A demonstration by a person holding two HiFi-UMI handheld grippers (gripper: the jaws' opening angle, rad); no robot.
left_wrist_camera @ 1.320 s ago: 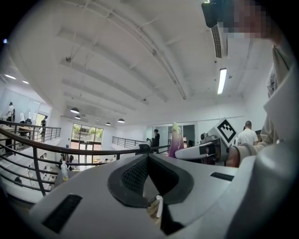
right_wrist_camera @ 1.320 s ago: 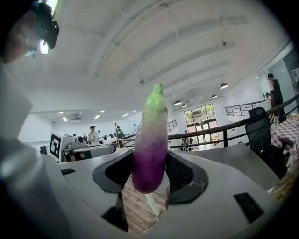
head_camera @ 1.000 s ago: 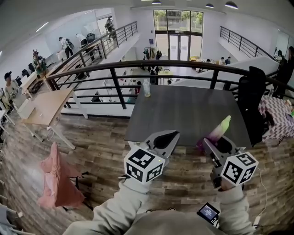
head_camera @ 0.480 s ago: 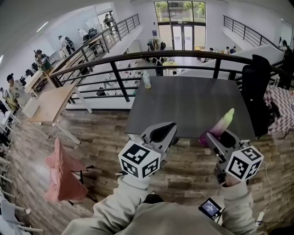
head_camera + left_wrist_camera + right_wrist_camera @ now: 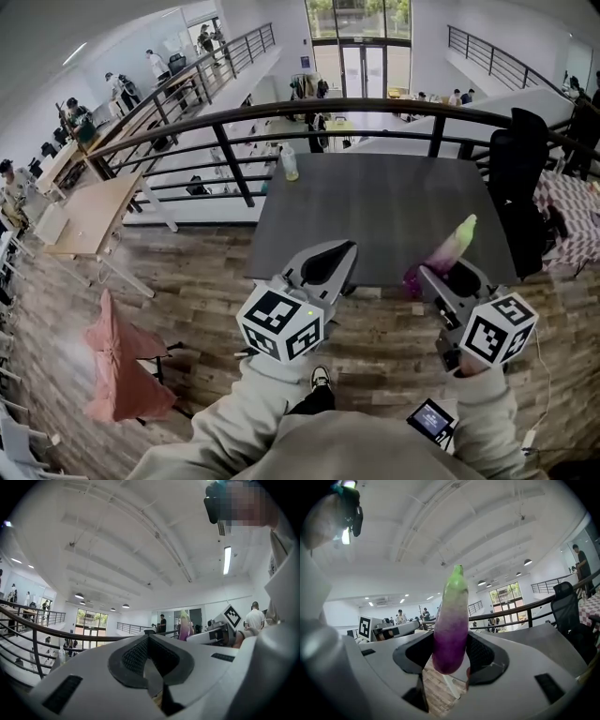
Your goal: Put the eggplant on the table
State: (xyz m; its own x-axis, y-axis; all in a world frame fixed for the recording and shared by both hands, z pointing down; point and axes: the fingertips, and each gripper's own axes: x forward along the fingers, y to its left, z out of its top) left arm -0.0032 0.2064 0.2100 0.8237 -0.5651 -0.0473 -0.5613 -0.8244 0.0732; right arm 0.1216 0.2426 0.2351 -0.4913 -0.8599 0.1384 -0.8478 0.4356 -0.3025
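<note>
Gripping eggplant (image 5: pixel 452 620) green end up in right tongs (image 5: pixel 450 654), at counter's (image 5: pixel 375 216) near edge. Holding left tongs (image 5: pixel 149 645) clenched, nothing inside.

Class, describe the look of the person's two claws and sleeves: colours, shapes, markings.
The left claw and right claw are pale grey shells with black ribbed pads. Each carries a white cube of black square markers. Pale grey-beige sleeves cover both arms.

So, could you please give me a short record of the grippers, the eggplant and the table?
right gripper: shut on eggplant
eggplant: upright, green tip up, purple end below the jaws, not on the table
left gripper: shut, empty
table: dark grey, ahead of both grippers
bottle: clear, at the table's far left corner
</note>
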